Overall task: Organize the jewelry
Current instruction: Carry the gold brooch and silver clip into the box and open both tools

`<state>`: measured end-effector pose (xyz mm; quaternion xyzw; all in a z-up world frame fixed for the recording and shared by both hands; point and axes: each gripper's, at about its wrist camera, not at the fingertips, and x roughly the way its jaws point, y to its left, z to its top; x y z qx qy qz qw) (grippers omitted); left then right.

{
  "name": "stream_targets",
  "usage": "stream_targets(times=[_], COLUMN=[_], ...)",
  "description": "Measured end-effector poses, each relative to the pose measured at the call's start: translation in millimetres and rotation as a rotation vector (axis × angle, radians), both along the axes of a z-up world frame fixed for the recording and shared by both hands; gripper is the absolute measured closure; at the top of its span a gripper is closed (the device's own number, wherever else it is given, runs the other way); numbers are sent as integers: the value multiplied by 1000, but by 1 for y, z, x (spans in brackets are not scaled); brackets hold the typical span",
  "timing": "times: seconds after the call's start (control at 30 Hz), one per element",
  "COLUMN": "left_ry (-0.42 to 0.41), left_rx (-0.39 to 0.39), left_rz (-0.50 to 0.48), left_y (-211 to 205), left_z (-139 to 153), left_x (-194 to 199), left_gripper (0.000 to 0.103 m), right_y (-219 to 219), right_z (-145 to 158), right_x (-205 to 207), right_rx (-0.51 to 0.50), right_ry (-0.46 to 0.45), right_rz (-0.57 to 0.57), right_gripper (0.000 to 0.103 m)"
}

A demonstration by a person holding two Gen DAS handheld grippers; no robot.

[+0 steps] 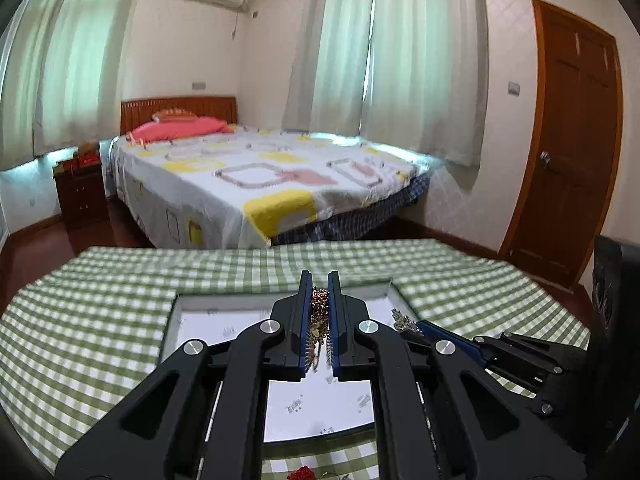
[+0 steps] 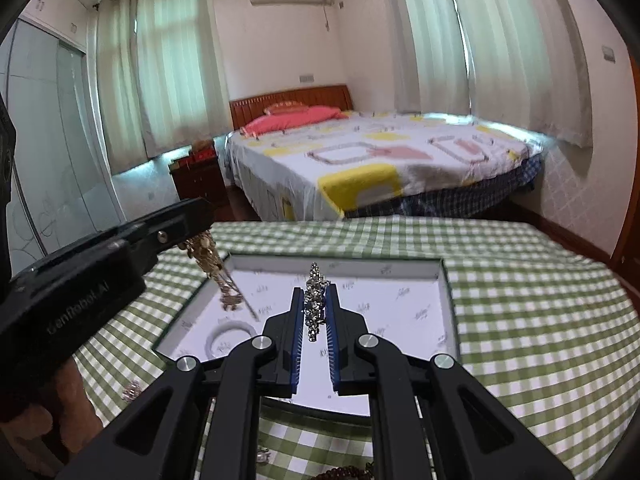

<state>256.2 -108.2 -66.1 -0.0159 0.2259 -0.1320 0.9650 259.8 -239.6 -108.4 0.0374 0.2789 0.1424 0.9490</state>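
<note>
A shallow white tray (image 2: 446, 284) lies on the green checked tablecloth, and it also shows in the left wrist view (image 1: 192, 308). My left gripper (image 1: 320, 284) is shut on a gold chain necklace (image 1: 319, 312), which hangs down into the tray's left part (image 2: 224, 284). My right gripper (image 2: 314, 294) is shut on a silver sparkly jewelry piece (image 2: 314, 304) held above the tray's middle. The right gripper (image 1: 424, 326) also shows in the left wrist view with the silver piece (image 1: 402, 320). A white bangle (image 2: 230, 334) lies in the tray's near left corner.
More jewelry lies on the cloth in front of the tray: a red piece (image 1: 302, 473), dark beads (image 2: 344, 472), a small pink piece (image 2: 131, 391). A bed (image 1: 256, 176), a nightstand (image 1: 80, 188) and a wooden door (image 1: 568, 152) stand beyond the table.
</note>
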Motion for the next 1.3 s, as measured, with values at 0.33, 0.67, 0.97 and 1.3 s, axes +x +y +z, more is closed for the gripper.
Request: stream_targets(times=[0.33,0.67,0.97,1.3], left_ry=[179,324,370,361], left_rx=[44,74,42,34], left_rz=[20,-27,-25,-8], left_y=[5,-1,4,7], left_z=[-81,-118,-123,-120], left_x=[37,51,58,56], left_gripper=[95,95,92,70], right_y=[2,7,6,3], right_z=[-65,-85,-90,-88], right_x=[34,45,49,50], right_rx=[-22,-51,-53,-50], right_ry=[184,279,301,288], right_rz=[-11,2,4,-5], right_gripper=[92,92,90,83])
